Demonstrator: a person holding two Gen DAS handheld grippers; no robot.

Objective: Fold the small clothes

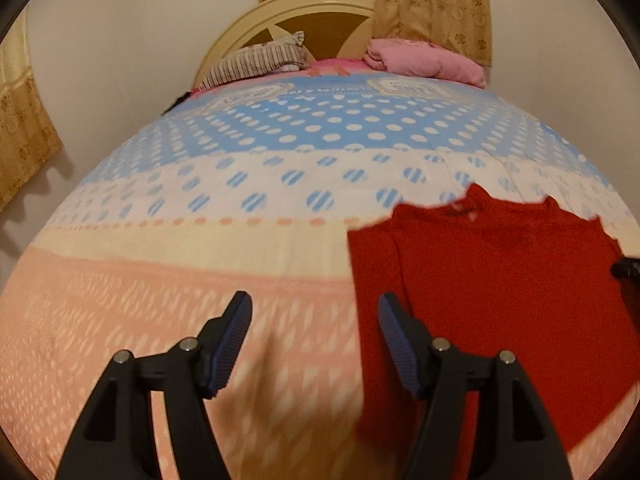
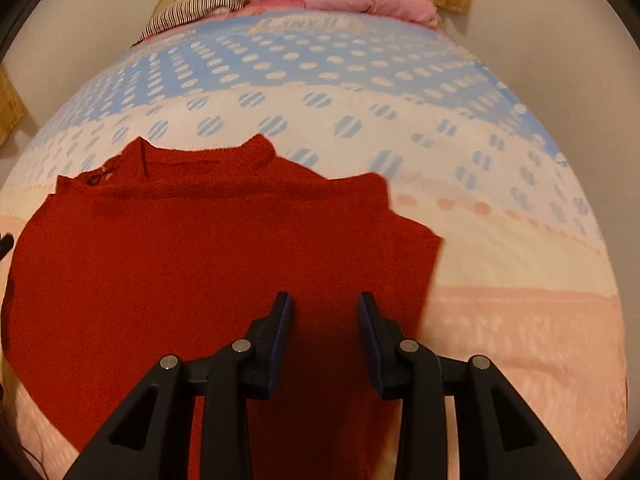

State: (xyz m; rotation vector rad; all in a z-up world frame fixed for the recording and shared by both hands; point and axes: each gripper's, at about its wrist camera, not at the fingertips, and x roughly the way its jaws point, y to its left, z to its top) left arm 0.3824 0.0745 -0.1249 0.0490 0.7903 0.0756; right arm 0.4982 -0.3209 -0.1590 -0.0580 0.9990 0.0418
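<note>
Red sweater (image 2: 208, 264) spread flat on bedspread (image 1: 168, 292), ready for folding. My left gripper (image 1: 315, 346) wide beside its edge; right gripper (image 2: 325, 340) narrower above it, both empty.

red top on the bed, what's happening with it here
A person with a gripper in each hand is setting up to fold the red top, which lies spread on the patterned bedspread. The right gripper hovers open over the garment; the left gripper is open at its left edge. Neither holds any cloth, and no fold is made yet.
</note>
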